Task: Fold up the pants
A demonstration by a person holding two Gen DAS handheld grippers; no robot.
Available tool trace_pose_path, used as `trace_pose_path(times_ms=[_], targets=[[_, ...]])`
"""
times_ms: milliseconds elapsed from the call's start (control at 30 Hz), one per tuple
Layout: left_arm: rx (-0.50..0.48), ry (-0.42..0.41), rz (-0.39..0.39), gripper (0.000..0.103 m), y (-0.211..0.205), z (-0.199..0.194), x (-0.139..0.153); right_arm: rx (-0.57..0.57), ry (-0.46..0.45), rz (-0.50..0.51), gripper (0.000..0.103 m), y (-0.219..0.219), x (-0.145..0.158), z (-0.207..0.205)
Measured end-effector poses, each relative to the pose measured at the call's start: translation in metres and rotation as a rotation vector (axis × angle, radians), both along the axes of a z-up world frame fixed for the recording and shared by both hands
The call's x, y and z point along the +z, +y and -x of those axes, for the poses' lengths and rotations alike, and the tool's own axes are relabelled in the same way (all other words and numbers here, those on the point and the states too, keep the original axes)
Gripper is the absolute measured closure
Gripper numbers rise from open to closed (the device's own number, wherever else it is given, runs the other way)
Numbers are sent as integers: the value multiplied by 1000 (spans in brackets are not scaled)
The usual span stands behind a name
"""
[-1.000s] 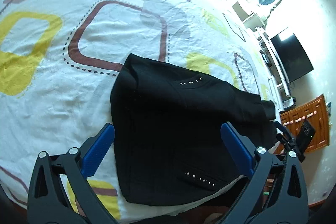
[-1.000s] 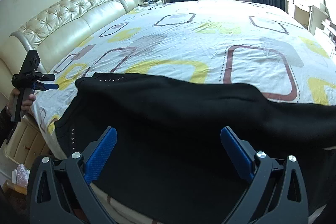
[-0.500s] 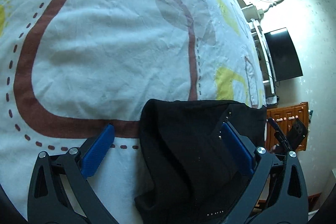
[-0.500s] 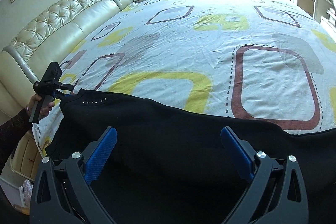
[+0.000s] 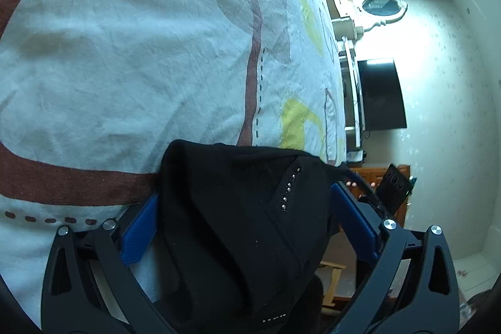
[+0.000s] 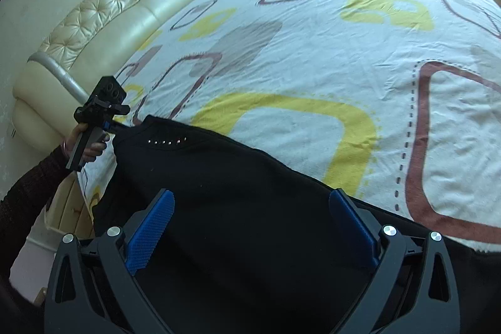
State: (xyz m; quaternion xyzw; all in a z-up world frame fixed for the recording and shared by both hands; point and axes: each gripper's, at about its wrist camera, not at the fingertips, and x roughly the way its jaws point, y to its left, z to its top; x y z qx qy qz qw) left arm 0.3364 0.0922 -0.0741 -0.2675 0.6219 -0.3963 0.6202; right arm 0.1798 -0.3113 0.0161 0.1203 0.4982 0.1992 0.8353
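Observation:
The black pants (image 6: 238,196) with small metal studs lie along the near edge of the bed. In the left wrist view their waist corner (image 5: 238,208) bulges up between the two blue pads of my left gripper (image 5: 244,218); the jaws stand wide and the cloth is not pinched. My right gripper (image 6: 250,221) is open low over the middle of the pants, its blue pads apart with cloth beneath them. The left gripper also shows in the right wrist view (image 6: 103,111), held in a hand at the pants' far left corner.
The bed sheet (image 6: 313,58) is white with yellow and brown rounded squares. A cream tufted headboard (image 6: 125,8) stands at the left. A dark TV (image 5: 380,93), a round mirror (image 5: 383,7) and a wooden cabinet (image 5: 391,177) lie past the bed's end.
My left gripper has come down and forward onto the waist corner of the pants, which now sits between its pads. My right gripper has moved lower and closer over the pants.

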Motion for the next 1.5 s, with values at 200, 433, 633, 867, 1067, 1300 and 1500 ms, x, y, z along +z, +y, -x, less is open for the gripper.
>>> trace_pose_path(times_ms=[200,433,633,867,1067,1300,1500], targets=[[50,62,-2,2,3,-8,-2,139,121,91,4,21,-30,-46],[10,-2,-64,74,-8,-15,5,230,229,31,5,29,-48,-73],[21,2,1,80,-5,-23,-4,249,265,-18,72,36,-48,-67],[56,-73,117,85,6,-24,17,185,155,7,85,28,-20,-52],[33,-152,286,85,7,-3,56,150,2,74,86,39,19,-16],[-40,-180,332,84,2,54,72,168,-165,176,86,73,49,63],[-4,-181,369,82,34,98,67,191,-231,296,86,101,30,125]])
